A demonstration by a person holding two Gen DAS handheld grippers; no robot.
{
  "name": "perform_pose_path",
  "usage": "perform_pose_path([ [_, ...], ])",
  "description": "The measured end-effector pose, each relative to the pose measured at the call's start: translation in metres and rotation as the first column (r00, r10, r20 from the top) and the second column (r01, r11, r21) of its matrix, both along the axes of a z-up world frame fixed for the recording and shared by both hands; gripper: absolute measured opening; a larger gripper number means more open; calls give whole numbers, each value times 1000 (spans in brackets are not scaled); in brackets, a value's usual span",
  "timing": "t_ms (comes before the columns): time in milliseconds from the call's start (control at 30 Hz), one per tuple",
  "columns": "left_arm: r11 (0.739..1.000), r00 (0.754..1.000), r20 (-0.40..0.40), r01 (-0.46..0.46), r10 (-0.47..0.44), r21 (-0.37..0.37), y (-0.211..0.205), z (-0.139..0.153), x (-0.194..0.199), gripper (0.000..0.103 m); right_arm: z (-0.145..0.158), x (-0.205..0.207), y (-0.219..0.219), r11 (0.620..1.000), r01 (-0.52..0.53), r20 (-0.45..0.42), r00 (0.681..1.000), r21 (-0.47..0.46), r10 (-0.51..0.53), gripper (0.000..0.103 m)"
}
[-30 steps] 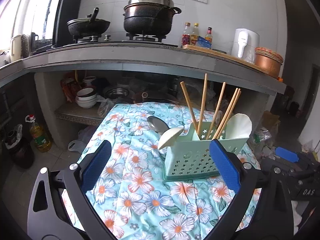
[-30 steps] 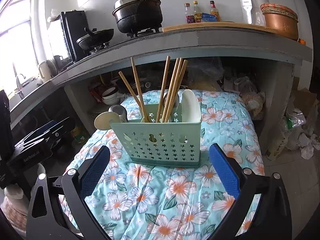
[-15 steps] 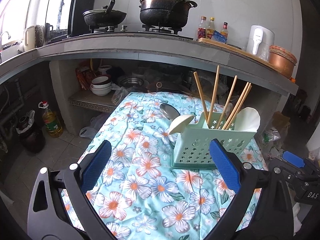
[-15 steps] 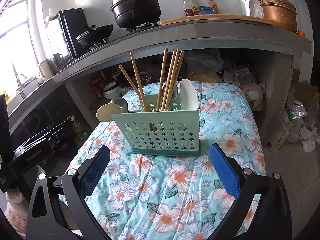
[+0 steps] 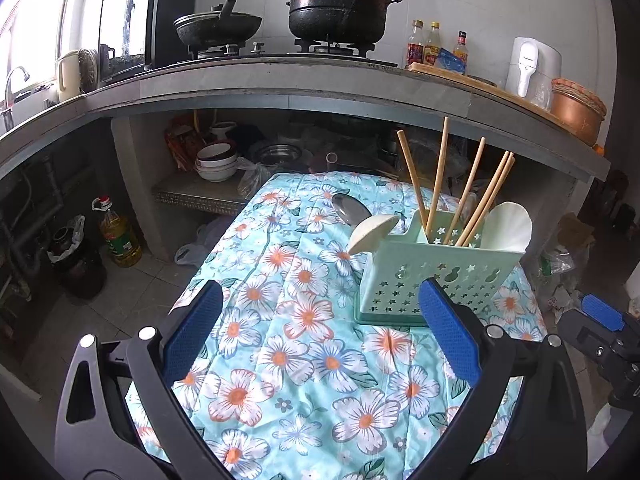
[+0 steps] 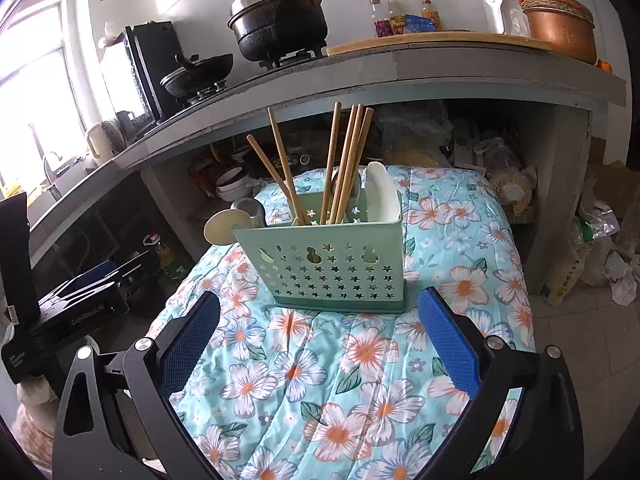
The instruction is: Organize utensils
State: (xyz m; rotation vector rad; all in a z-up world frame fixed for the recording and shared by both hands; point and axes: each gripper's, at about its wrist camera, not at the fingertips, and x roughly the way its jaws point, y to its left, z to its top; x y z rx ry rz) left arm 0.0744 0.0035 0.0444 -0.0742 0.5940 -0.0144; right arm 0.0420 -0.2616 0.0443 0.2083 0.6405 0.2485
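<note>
Utensils stood sorted in a pale green caddy (image 5: 436,276) with star-shaped holes, set upright on the counter under a floral cloth (image 5: 304,344). Five wooden chopsticks (image 6: 340,168) leaned out of its middle section. A white spoon (image 6: 382,196) stood at the right end. At the left end a cream spoon (image 5: 372,232) and a steel spoon (image 5: 351,209) tilted outward over the rim.

The left gripper (image 5: 320,332) hovered over the cloth, near the caddy and to its left; its jaws were wide apart and held nothing. The right gripper (image 6: 318,336) faced the front wall of the caddy, apart from it, jaws likewise wide and empty.

Behind, a kitchen ledge (image 5: 280,80) carried a black pot (image 5: 340,4), a wok (image 5: 218,28) and sauce bottles (image 5: 434,44).
</note>
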Motion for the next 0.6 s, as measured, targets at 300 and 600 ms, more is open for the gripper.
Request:
perform_pose_path([
  [300,1000,1000,-3,-16,16,-5,-1,3,0,95,3,-2,-6,1000,16,13,1000,3,-16,97],
  [600,1000,999,-12,-30,30,-10,-2,0,3,95,-5,1,-5,998,52,-30,998,-34,-53,97],
])
